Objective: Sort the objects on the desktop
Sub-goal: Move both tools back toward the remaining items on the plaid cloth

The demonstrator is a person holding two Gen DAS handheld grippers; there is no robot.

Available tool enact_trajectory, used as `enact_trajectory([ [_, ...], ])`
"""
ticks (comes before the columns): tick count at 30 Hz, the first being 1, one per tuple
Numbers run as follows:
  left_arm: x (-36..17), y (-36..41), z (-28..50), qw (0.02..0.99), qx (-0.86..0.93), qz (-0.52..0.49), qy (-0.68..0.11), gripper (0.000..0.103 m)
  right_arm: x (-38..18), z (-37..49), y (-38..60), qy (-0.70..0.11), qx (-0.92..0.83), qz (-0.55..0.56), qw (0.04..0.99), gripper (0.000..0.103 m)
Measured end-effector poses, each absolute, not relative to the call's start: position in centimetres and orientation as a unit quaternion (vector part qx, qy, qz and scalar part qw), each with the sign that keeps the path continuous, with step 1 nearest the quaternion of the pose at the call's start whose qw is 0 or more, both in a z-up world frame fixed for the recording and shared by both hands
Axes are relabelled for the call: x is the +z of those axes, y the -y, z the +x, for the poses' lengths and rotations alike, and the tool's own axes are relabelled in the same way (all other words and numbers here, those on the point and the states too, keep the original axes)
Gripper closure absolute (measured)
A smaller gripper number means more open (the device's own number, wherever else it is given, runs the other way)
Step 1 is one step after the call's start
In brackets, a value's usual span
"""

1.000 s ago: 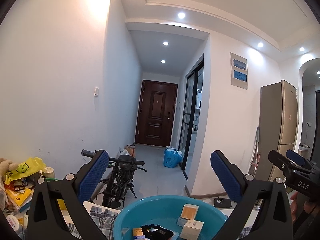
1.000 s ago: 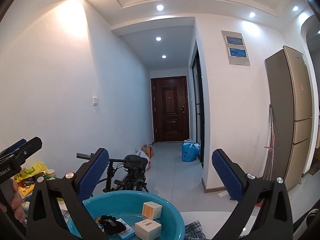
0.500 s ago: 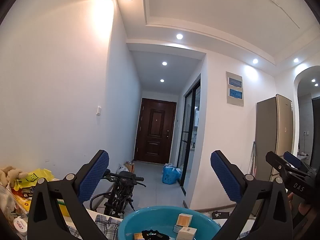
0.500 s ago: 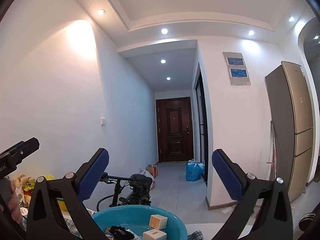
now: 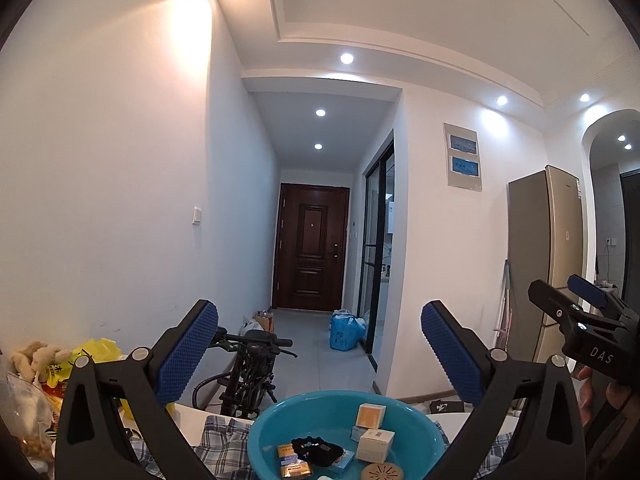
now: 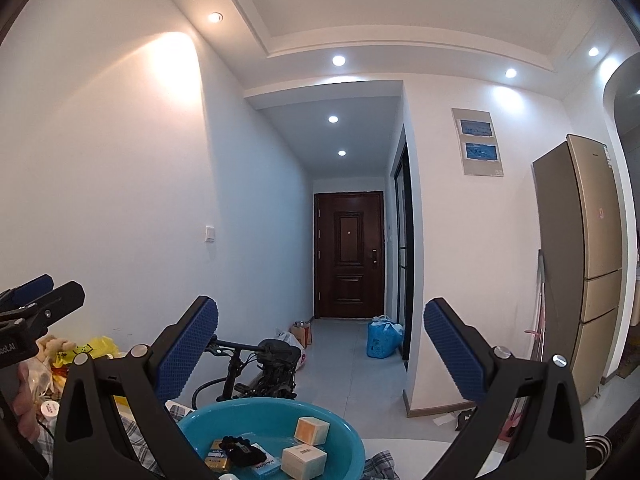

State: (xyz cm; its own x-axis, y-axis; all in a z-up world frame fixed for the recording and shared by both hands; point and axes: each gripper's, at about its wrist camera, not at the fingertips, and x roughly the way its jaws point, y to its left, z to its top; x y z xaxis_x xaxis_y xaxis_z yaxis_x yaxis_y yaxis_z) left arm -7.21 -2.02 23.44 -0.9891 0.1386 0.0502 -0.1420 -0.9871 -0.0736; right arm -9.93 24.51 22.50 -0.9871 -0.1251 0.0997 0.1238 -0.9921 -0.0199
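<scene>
A teal basin (image 5: pixel 267 429) (image 6: pixel 352 444) sits on a checked cloth (image 5: pixel 224 440) at the bottom of both views. Inside it lie small white boxes (image 5: pixel 375 445) (image 6: pixel 303 461), an orange-faced box (image 5: pixel 370 415) (image 6: pixel 312 430), a black bundle (image 5: pixel 318 451) (image 6: pixel 242 453), yellow and blue packs (image 5: pixel 289 453) and a round tan disc (image 5: pixel 378 472). My left gripper (image 5: pixel 319 346) hangs open above the basin, nothing between its blue pads. My right gripper (image 6: pixel 320 346) is open too and holds nothing; it shows at the right edge of the left wrist view (image 5: pixel 576 320).
A pile of snack bags, a yellow bag (image 5: pixel 96 354) and a plush toy (image 5: pixel 28 356) crowds the table's left side. Behind the table stands a folded bicycle (image 5: pixel 250 364). A hallway with a blue bag (image 5: pixel 345 332), a dark door and a fridge (image 5: pixel 548 260) lies beyond.
Both grippers first tilted upward, showing more ceiling and less of the basin, then came back down a little; more of the basin's contents show now. Both stayed open and empty.
</scene>
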Motion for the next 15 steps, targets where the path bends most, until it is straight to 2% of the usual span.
enact_trajectory([
  [15, 23.5, 2.6, -2.5, 0.060, 0.997, 0.001, 0.041, 0.000, 23.0, -4.9, -25.3, -0.014, -0.998, -0.041, 0.049, 0.000],
])
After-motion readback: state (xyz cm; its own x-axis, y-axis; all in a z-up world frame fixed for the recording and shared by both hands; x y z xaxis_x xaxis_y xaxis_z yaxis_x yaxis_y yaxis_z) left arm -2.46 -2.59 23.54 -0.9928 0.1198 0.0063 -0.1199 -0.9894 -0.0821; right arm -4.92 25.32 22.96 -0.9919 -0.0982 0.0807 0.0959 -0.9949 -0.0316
